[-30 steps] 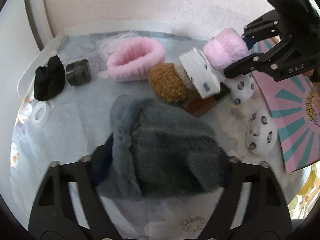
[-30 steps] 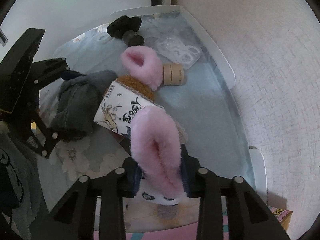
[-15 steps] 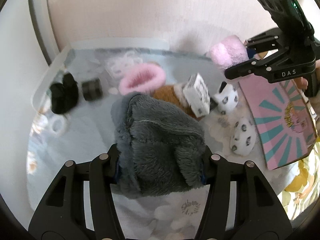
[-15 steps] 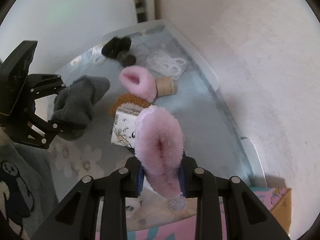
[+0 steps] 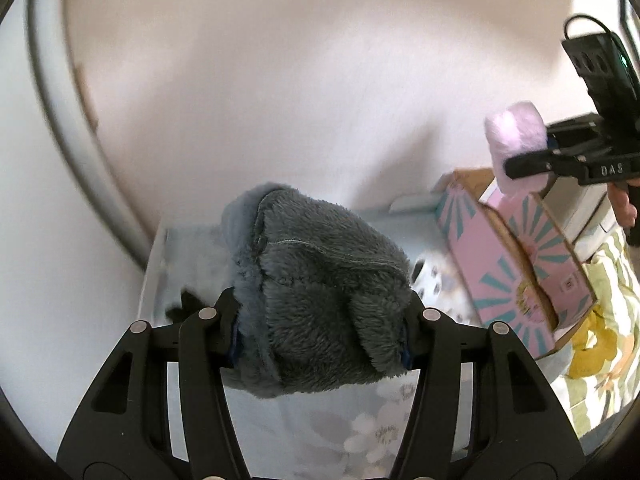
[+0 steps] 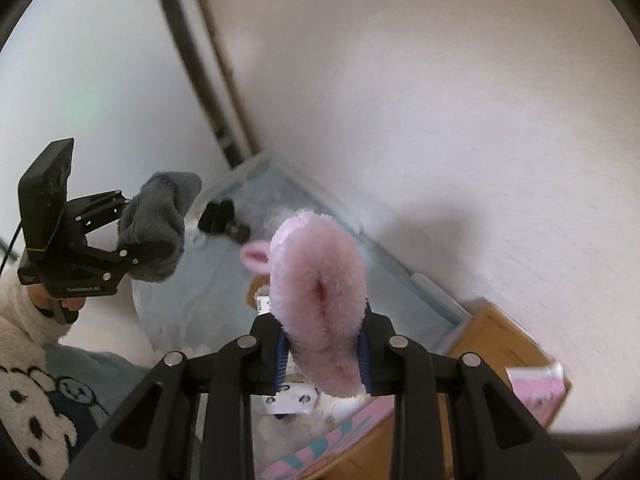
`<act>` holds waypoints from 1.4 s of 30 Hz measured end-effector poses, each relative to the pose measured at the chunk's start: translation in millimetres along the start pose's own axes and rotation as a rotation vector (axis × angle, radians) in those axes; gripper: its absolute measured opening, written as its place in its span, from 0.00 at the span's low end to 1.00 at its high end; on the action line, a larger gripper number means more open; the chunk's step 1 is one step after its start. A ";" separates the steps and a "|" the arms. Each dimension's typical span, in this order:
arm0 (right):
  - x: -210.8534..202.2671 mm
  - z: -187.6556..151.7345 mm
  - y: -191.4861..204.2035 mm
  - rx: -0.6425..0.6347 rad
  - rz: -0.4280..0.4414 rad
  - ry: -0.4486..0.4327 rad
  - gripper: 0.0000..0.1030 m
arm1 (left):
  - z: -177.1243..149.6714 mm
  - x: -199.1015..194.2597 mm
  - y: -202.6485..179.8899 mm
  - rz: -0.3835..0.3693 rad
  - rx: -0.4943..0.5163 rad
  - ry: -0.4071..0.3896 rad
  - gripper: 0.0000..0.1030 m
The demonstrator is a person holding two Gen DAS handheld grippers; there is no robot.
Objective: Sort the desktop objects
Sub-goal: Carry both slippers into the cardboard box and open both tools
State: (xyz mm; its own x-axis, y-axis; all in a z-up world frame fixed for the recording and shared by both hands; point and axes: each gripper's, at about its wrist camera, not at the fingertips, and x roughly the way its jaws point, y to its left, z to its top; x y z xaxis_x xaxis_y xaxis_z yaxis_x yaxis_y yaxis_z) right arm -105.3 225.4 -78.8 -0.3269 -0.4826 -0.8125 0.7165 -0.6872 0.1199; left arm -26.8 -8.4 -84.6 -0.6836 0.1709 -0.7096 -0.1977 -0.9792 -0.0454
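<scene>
Pale wall fills the background, and below it sits the white tray (image 5: 154,276) lined with a light blue cloth, our landmark for everything. We've got both hands up above that tray. Our left gripper (image 5: 322,332) is clamped on the grey plush mitt (image 5: 320,300), pads pressed into its sides with the pile bulging between them. Our right gripper (image 6: 322,354) is squeezed nearly shut on the pink fluffy scrunchie (image 6: 320,300), flattening its loop into a narrow oval.

Both pieces look featherlight and thoroughly soft, so nothing here is fragile, but they squash and flop, so we reckon a pinch across the thick middle serves best, as we have it now. Fur could slide a little on the pads if the grip eases.

The mitt's long axis runs away from our left gripper, up and toward the tray's far rim, its paler cuff edge on the left. The scrunchie stands on edge, long axis pointing out along our right fingers, above the tray's near end.

Just right of the tray waits the pink and teal cardboard box (image 5: 516,276), open, a likely destination. Down in the tray a black scrunchie (image 6: 214,216) is visible.
</scene>
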 end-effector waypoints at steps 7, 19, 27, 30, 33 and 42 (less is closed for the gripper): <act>-55.3 -32.2 -13.7 0.160 -0.148 -0.065 0.25 | 49.3 -0.1 -32.1 -0.104 0.093 -0.070 0.50; -68.1 -98.9 -31.8 0.408 -0.330 0.018 0.25 | 92.5 52.7 -150.4 -0.344 0.298 -0.017 0.51; -51.1 -148.9 -41.5 0.580 -0.367 0.048 0.25 | 82.4 115.2 -235.7 -0.409 0.420 0.089 0.51; -40.4 -163.0 -42.4 0.623 -0.382 0.065 0.25 | 75.4 135.9 -256.0 -0.418 0.447 0.128 0.51; -31.2 -176.1 -42.9 0.665 -0.387 0.082 0.25 | 68.0 151.7 -269.6 -0.418 0.477 0.151 0.52; -16.3 -190.3 -47.2 0.718 -0.370 0.109 0.25 | 59.7 170.4 -280.1 -0.433 0.499 0.192 0.52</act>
State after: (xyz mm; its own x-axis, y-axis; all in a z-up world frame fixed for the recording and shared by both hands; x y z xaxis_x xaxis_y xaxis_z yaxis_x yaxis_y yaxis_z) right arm -16.6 369.0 -179.8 -0.3769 -0.1261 -0.9176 -0.0076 -0.9902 0.1392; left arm -129.9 301.5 -150.8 -0.3424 0.4676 -0.8149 -0.7561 -0.6520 -0.0564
